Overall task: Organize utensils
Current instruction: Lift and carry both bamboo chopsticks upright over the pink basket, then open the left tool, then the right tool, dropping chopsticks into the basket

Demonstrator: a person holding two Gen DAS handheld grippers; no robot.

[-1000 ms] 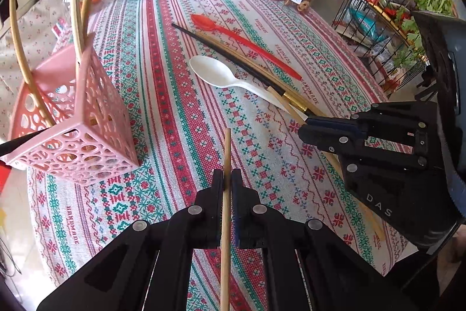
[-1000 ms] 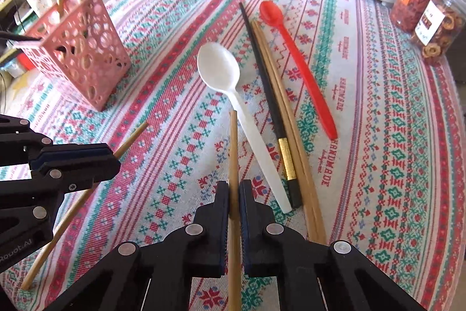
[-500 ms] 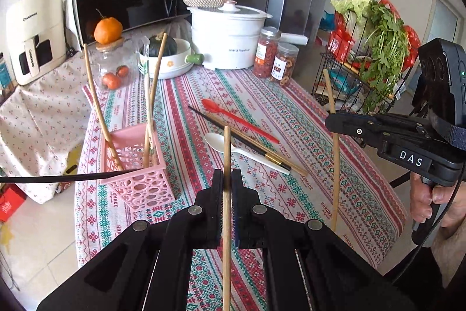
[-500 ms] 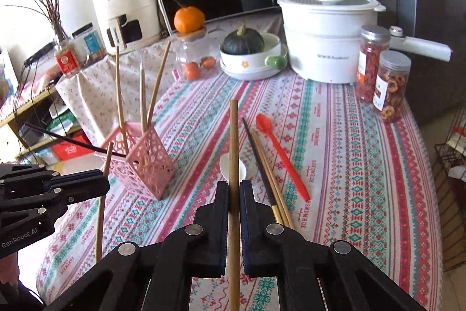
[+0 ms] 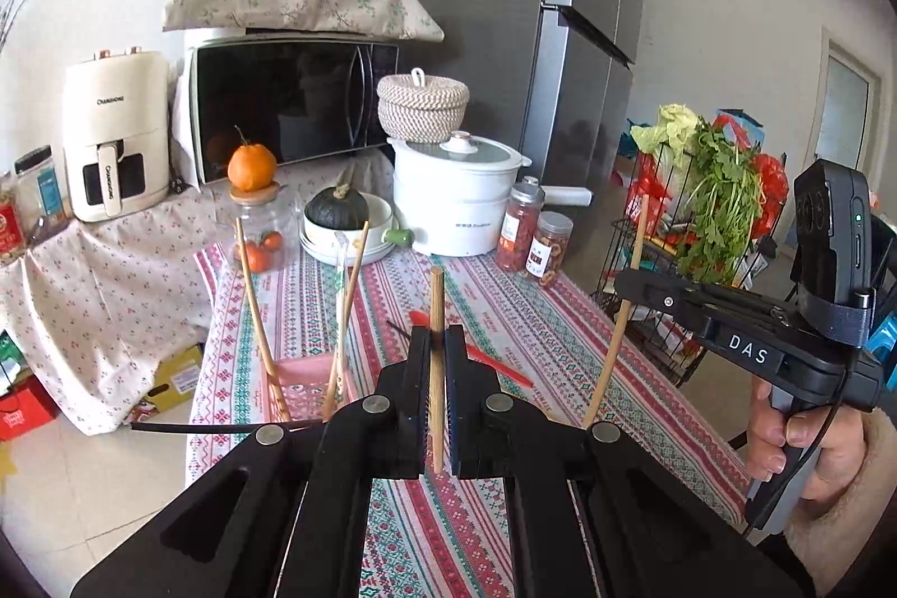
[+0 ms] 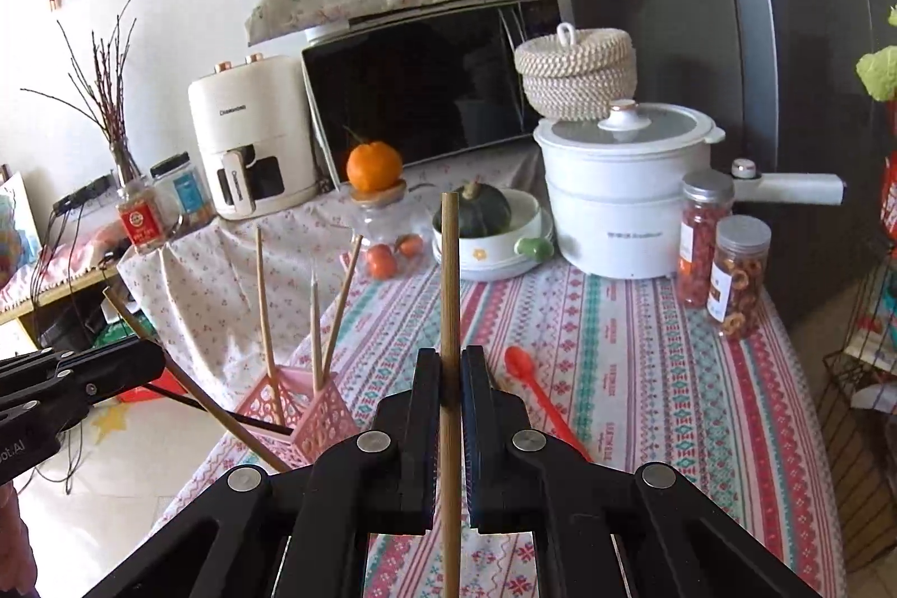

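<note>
My left gripper (image 5: 436,334) is shut on a wooden chopstick (image 5: 437,301) that stands upright between its pads, high above the striped tablecloth (image 5: 538,351). My right gripper (image 6: 450,357) is likewise shut on a second wooden chopstick (image 6: 449,262). In the left wrist view the right gripper (image 5: 625,284) shows at the right with its chopstick (image 5: 616,334) slanting down. A pink perforated basket (image 5: 305,382) (image 6: 322,410) stands near the table's left edge with several chopsticks upright in it. A red spoon (image 6: 538,393) lies on the cloth, partly hidden by my fingers.
At the table's far end stand a white pot (image 6: 622,189), two snack jars (image 6: 723,256), a bowl with a dark squash (image 6: 476,217) and a glass jar topped by an orange (image 6: 374,166). A wire rack of greens (image 5: 701,217) stands right of the table. A black chopstick (image 5: 196,427) pokes sideways from the basket.
Both grippers have risen and tilted upward, each keeping its chopstick. The table has dropped low in view, and the white spoon and lying chopsticks are now hidden behind the fingers.
</note>
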